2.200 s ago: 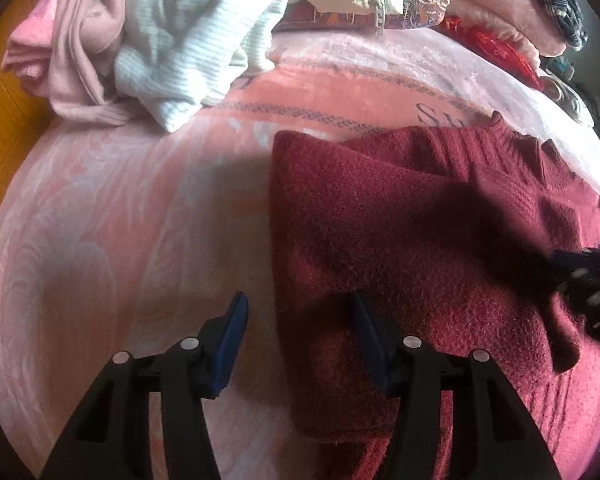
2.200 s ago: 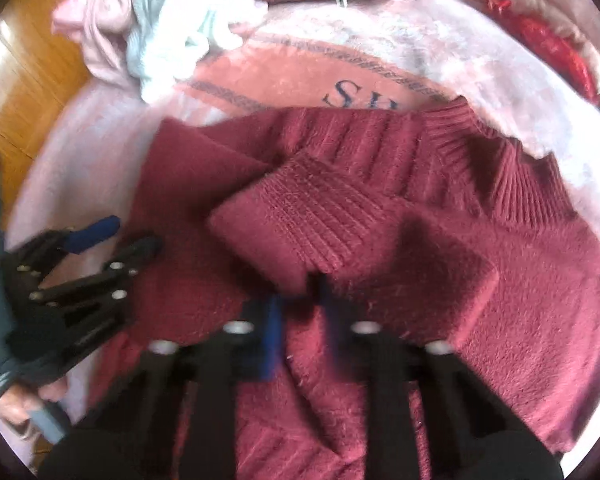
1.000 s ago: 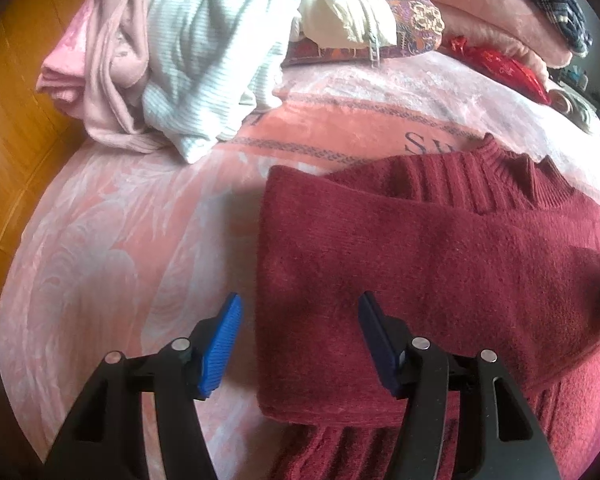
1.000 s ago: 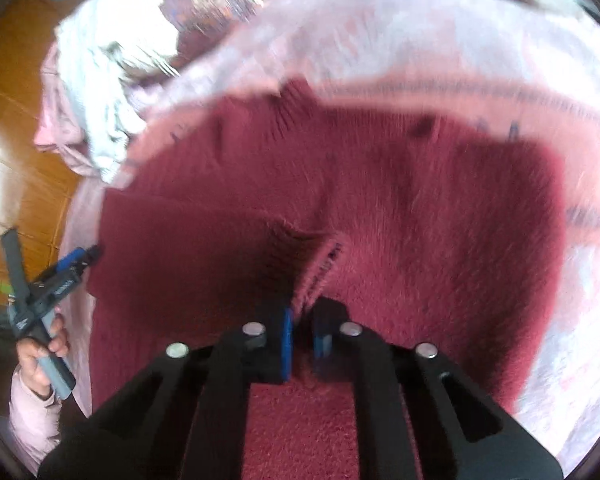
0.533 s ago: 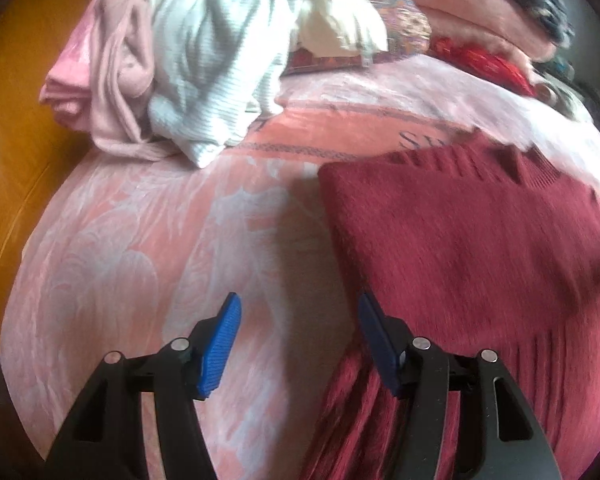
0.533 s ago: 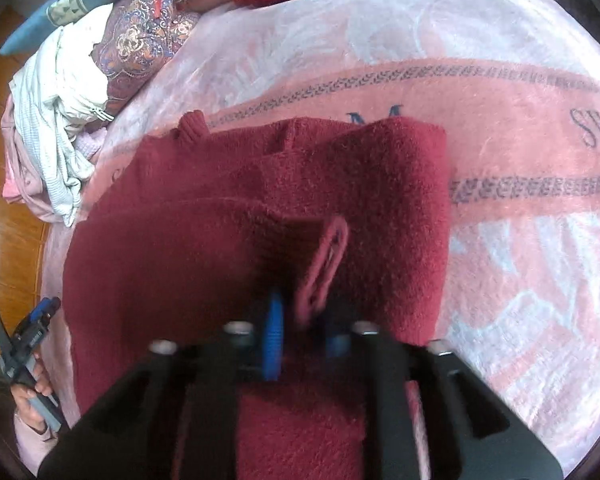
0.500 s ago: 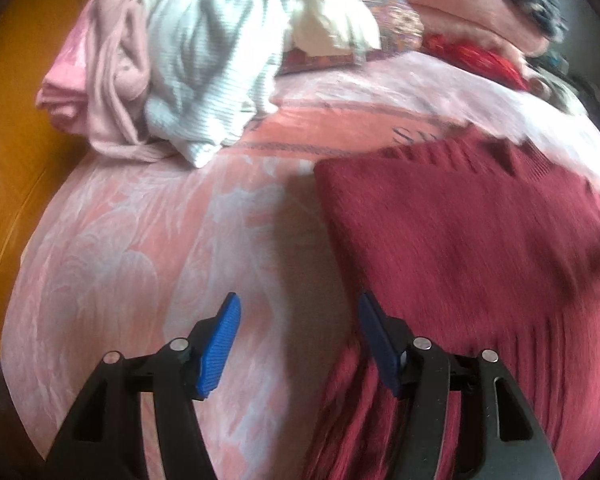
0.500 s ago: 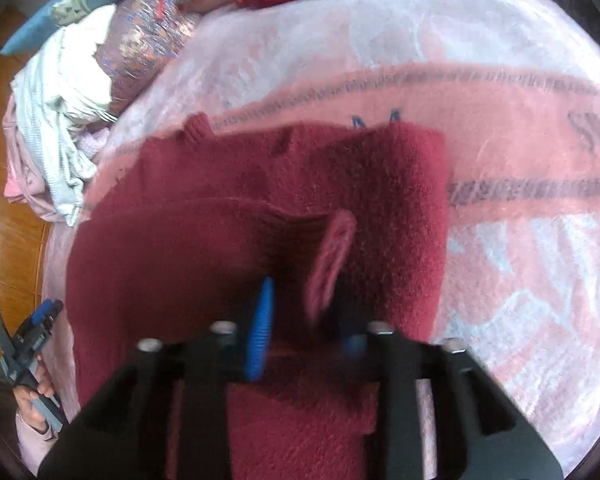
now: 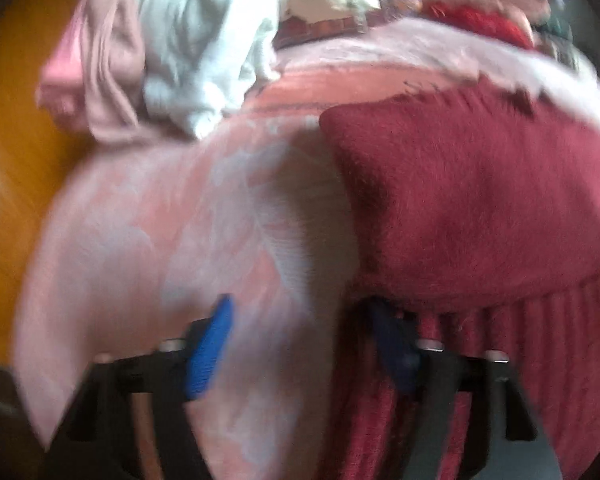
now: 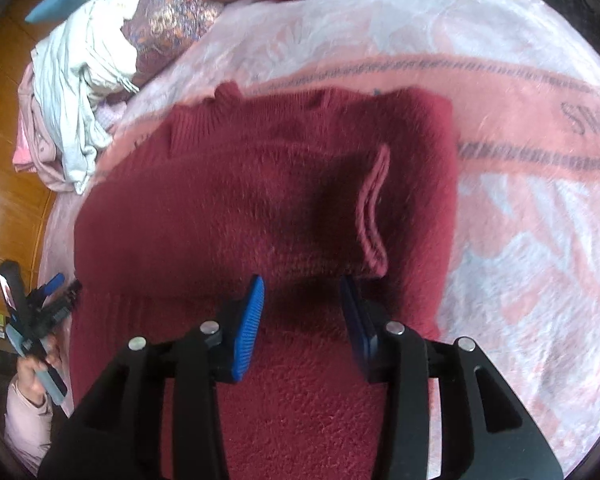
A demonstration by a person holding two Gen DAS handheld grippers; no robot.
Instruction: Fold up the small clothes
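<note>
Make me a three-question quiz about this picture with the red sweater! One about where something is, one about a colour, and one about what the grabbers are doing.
1. Where does the pile of white and pink clothes lie?
A. on top of the sweater
B. at the blanket's far left edge, apart from the sweater
C. between the right gripper's fingers

2. What colour is the sweater?
A. dark red
B. green
C. yellow

3. How is the right gripper?
A. shut on the sleeve cuff
B. shut on the blanket
C. open, holding nothing

Answers:
1 B: bare pink blanket shows between pile and sweater.
2 A: both views show it dark red.
3 C: its blue pads stand apart, the sleeve cuff lying free beyond them.
</note>
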